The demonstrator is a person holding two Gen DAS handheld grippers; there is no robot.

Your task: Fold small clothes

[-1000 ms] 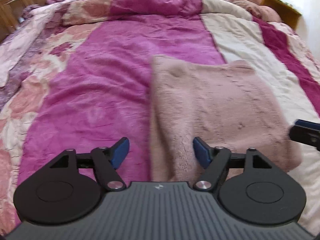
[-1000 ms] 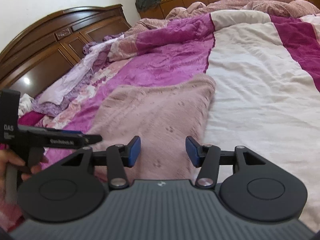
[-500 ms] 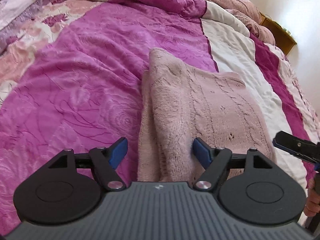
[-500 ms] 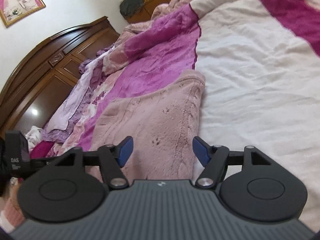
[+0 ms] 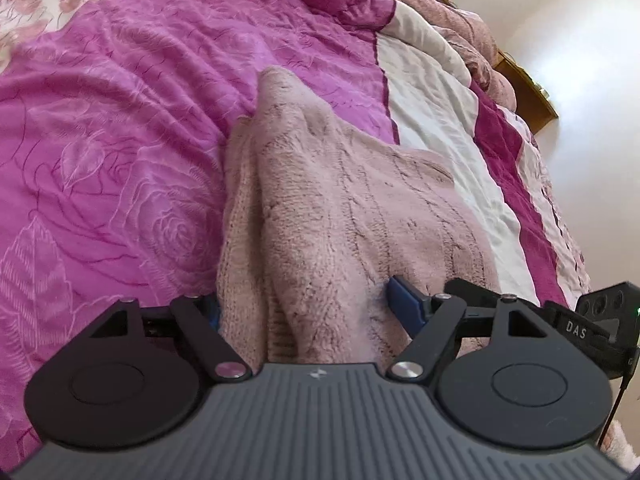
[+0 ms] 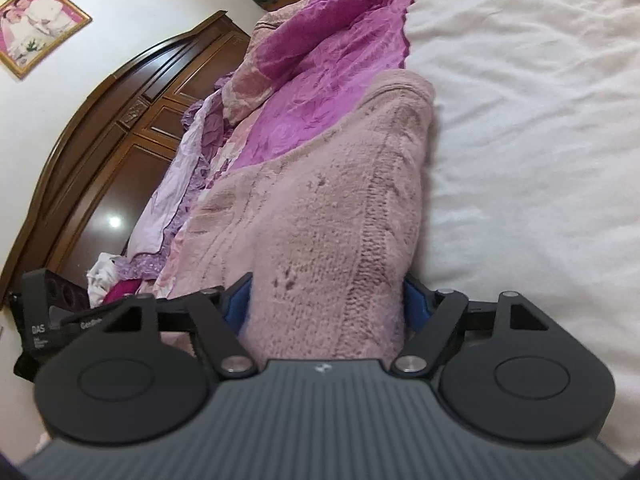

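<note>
A fuzzy pale pink knit garment (image 5: 352,208) lies folded on the bed; it also shows in the right wrist view (image 6: 320,208). My left gripper (image 5: 308,308) is open, its blue pads (image 5: 404,304) straddling the garment's near left edge, where two layers show. My right gripper (image 6: 324,304) is open, its pads (image 6: 236,304) on either side of the garment's near right edge. The cloth fills the gap between both pairs of fingers. Each gripper's body shows at the edge of the other's view.
The bed is covered by a magenta, cream and floral quilt (image 5: 120,140). A dark wooden headboard (image 6: 100,140) and loose lilac and white clothes (image 6: 168,208) lie at the left in the right wrist view. A framed photo (image 6: 32,28) hangs on the wall.
Both grippers have moved down and forward onto the garment's near edge. The cloth now sits between the open fingers of each.
</note>
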